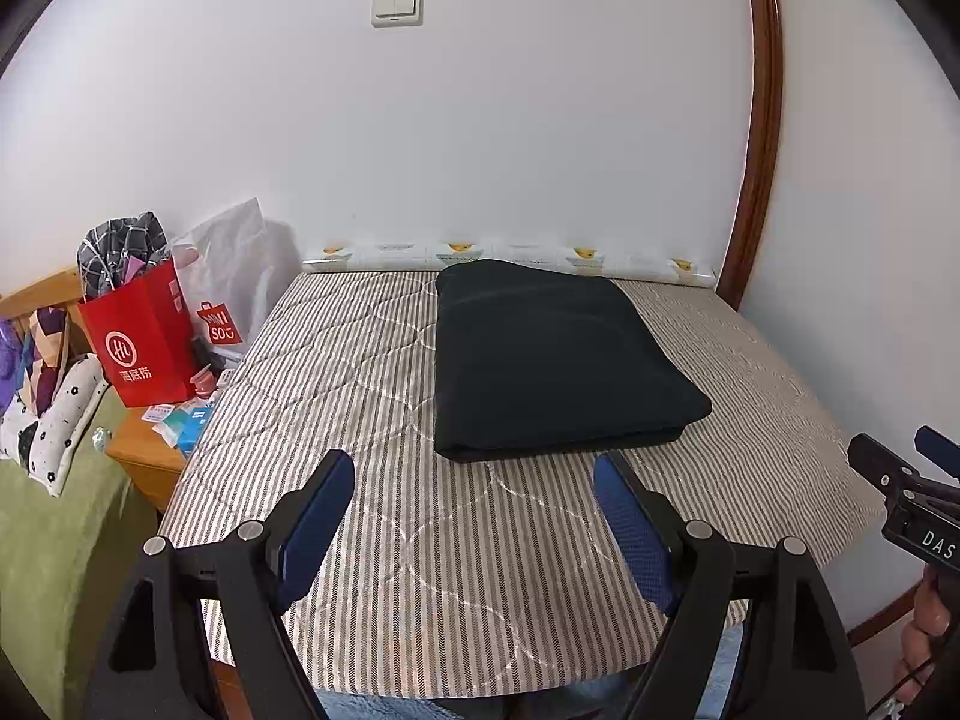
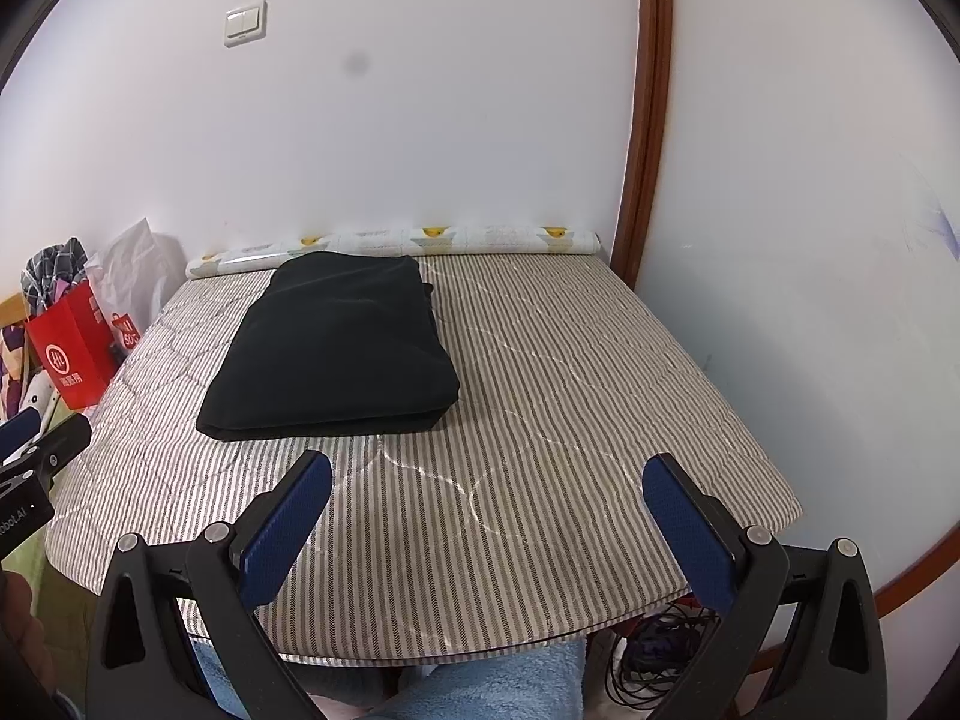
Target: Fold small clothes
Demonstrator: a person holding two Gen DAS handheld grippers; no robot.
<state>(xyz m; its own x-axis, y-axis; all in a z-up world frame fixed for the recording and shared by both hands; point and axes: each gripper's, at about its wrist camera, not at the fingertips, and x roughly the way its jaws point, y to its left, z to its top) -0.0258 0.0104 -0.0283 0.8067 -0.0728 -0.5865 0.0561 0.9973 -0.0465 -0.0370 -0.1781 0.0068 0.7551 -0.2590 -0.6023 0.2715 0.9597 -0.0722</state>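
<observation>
A dark garment [image 1: 549, 360] lies folded into a neat rectangle on the striped quilted table cover [image 1: 372, 372], toward the far side. It also shows in the right wrist view [image 2: 336, 348], left of centre. My left gripper [image 1: 474, 474] is open and empty, held above the near part of the table, short of the garment. My right gripper [image 2: 487, 468] is open and empty too, near the front edge and to the right of the garment. The right gripper's tips also show at the right edge of the left wrist view [image 1: 900, 456].
A patterned roll [image 1: 510, 255] lies along the wall behind the garment. A red paper bag [image 1: 141, 342] and a white plastic bag [image 1: 234, 276] stand on a wooden stand at the left. A green sofa with cushions [image 1: 54, 432] is further left. Cables [image 2: 648, 654] lie under the table.
</observation>
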